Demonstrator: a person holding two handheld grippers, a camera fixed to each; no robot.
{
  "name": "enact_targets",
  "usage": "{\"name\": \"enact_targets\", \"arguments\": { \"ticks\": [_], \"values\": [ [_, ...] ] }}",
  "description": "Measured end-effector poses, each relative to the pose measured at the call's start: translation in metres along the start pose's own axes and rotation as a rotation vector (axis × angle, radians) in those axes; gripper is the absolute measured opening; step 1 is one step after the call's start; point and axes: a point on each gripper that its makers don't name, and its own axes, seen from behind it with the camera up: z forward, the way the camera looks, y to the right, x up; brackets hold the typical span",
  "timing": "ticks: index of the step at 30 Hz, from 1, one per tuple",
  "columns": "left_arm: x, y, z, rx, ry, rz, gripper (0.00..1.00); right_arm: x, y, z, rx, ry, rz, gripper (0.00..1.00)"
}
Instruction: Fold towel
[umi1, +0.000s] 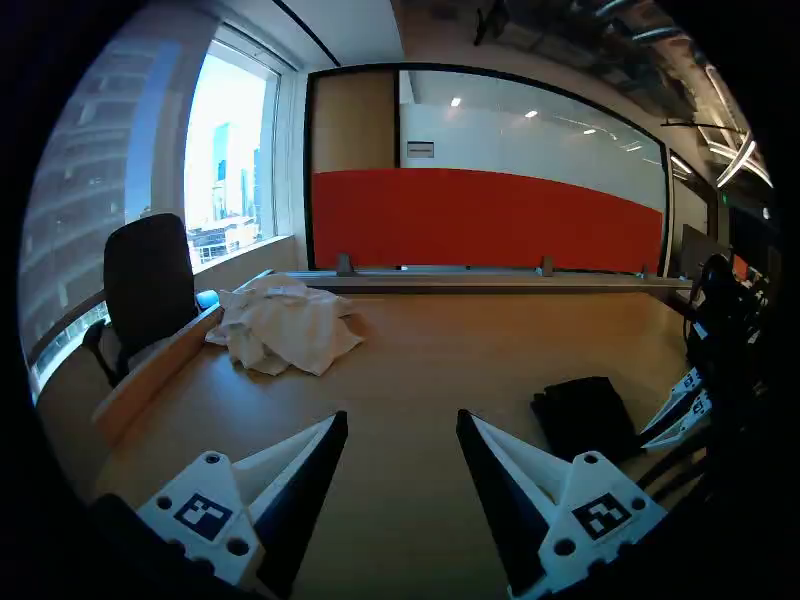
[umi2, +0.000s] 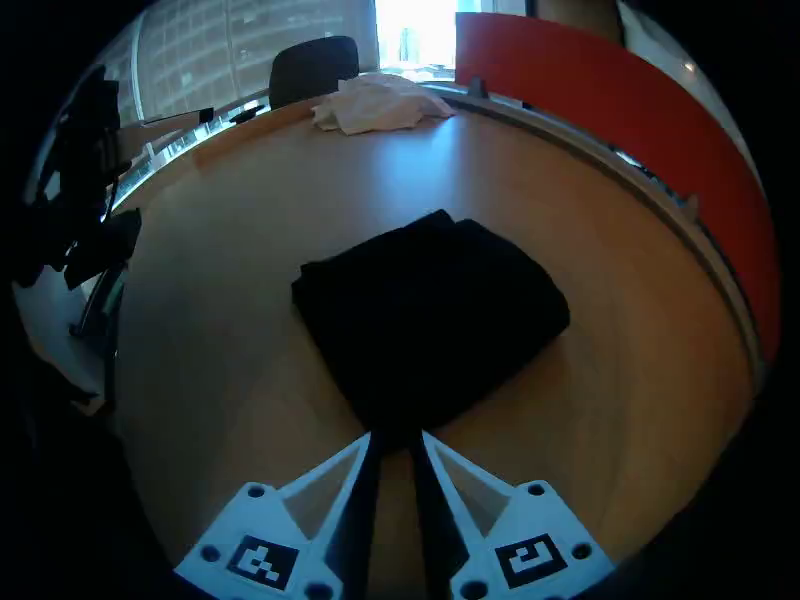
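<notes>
A black towel (umi2: 430, 310), folded into a thick rectangle, lies on the wooden table (umi2: 250, 330). My right gripper (umi2: 397, 437) is at its near corner, fingers drawn close together with the corner pinched between the tips. In the left gripper view the same black towel (umi1: 585, 410) lies to the right, with the right gripper (umi1: 685, 405) at its far side. My left gripper (umi1: 400, 420) hovers open over bare table, holding nothing. A crumpled white towel pile (umi1: 285, 325) sits at the back left of the table (umi1: 450, 340), and appears far off as the white pile (umi2: 375, 103).
A black office chair (umi1: 148, 275) stands by the window behind the white pile. A red partition (umi1: 480, 220) runs along the table's far edge. Dark equipment (umi1: 725, 320) stands at the right edge. A raised wooden lip (umi1: 150, 375) borders the table's left side.
</notes>
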Motion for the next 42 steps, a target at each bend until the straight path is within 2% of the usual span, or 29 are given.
{"name": "enact_targets", "arguments": {
  "ticks": [6, 17, 27, 42],
  "values": [
    [-0.001, 0.000, 0.000, 0.000, -0.003, 0.002, 0.80, 0.001, 0.004, -0.002, -0.005, -0.003, 0.009, 0.09],
    [0.003, 0.000, 0.000, 0.002, 0.003, -0.002, 0.80, 0.019, 0.011, -0.018, 0.001, 0.050, 0.032, 0.08],
    [0.006, 0.001, 0.001, 0.001, 0.009, -0.008, 0.80, 0.070, 0.019, -0.047, 0.022, 0.155, 0.032, 0.07],
    [0.011, -0.001, 0.002, 0.006, 0.018, -0.019, 0.80, 0.144, 0.030, -0.084, 0.017, 0.256, -0.047, 0.07]
  ]
}}
